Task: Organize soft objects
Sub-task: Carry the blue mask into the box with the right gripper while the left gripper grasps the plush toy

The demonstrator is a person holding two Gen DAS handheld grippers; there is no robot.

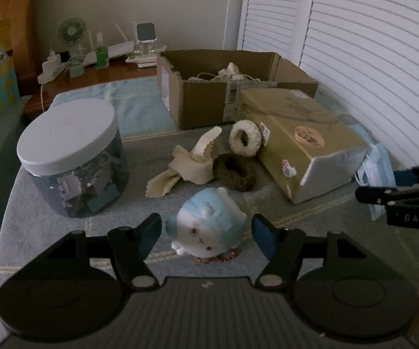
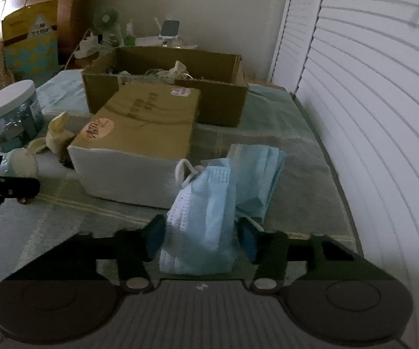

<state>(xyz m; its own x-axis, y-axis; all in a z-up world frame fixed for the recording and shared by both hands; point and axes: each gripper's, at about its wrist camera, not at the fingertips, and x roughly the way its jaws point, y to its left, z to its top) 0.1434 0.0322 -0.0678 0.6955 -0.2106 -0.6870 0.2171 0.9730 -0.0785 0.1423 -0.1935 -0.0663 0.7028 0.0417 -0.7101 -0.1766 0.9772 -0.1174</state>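
Black "DAS" lettering marks the right tool (image 1: 383, 187).

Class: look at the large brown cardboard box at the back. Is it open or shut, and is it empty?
Open and not empty. The large brown cardboard box has no top covering it, and pale cloth and cords show inside.

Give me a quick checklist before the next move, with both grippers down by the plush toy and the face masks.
1. Right gripper closed on the blue face mask: ok, both fingers press its sides.
2. Only one mask gripped: cannot tell, more masks lie right behind it.
3. Left gripper around the plush toy: ok.
4. Left fingers pressing the toy: not ok, small gaps on both sides.
5. Open cardboard box has room: ok.
6. Path to the box clear: not ok, the closed box stands in between.
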